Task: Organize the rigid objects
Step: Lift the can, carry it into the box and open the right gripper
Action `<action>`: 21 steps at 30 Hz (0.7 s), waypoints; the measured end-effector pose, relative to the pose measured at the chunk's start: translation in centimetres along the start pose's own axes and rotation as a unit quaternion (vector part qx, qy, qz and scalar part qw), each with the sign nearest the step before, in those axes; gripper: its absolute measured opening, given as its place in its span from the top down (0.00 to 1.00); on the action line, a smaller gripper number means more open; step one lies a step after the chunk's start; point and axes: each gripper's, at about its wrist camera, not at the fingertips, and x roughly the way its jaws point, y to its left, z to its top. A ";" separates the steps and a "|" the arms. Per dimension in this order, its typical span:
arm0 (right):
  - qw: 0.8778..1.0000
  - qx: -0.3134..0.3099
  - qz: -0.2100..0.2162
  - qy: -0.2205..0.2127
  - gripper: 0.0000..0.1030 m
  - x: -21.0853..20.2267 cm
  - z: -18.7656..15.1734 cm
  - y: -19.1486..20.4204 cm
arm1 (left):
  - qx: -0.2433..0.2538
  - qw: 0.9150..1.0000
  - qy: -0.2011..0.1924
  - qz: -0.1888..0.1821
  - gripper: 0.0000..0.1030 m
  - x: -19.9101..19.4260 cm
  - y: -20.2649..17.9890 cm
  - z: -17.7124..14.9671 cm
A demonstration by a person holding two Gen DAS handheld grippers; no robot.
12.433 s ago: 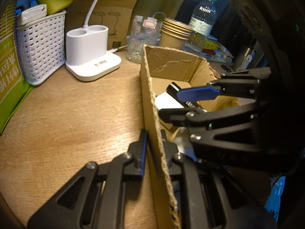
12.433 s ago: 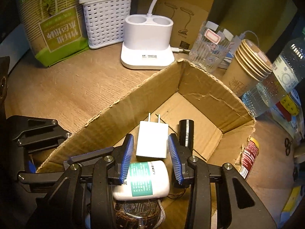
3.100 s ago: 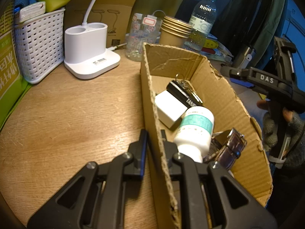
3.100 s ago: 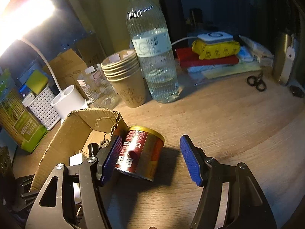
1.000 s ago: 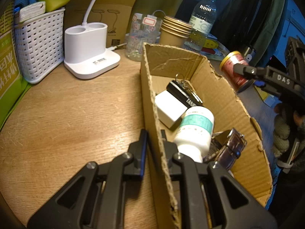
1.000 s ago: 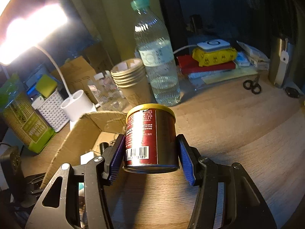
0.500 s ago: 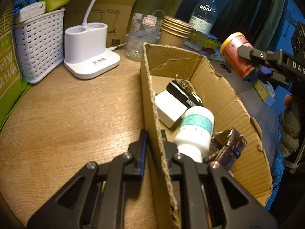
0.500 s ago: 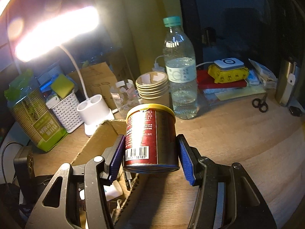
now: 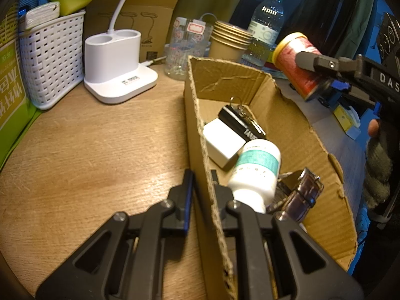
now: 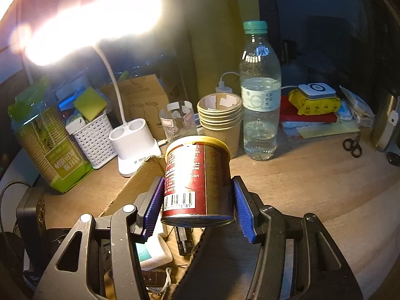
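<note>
An open cardboard box (image 9: 317,155) lies on the wooden table. Inside it are a white charger block (image 9: 220,140), a black key fob (image 9: 240,122), a white bottle with a teal label (image 9: 255,172) and a wristwatch (image 9: 300,195). My left gripper (image 9: 201,182) is shut on the box's near wall. My right gripper (image 10: 197,202) is shut on a red can with a gold rim (image 10: 197,177), held upright in the air above the box's right wall (image 10: 140,182). In the left wrist view the red can (image 9: 297,62) hangs tilted at the upper right, over the box's far corner.
Behind the box stand a white lamp base (image 9: 117,72), a white basket (image 9: 50,57), a glass jar (image 9: 185,47), stacked paper cups (image 9: 230,42) and a water bottle (image 10: 260,95). Scissors (image 10: 352,147) and books lie on the table to the right.
The right gripper has carried the can up and left, from beside the box to above its right wall. The left gripper and the box's contents have not moved.
</note>
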 end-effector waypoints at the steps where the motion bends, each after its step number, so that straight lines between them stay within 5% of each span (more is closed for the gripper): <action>1: 1.000 -0.002 0.001 0.002 0.45 0.2 0.0 0.2 | 0.000 1.000 0.000 0.000 0.88 0.0 0.0 0.0; 21: 0.998 -0.024 0.017 0.050 0.45 4.6 -0.8 1.1 | 0.000 1.000 0.000 0.000 0.88 0.0 0.0 0.0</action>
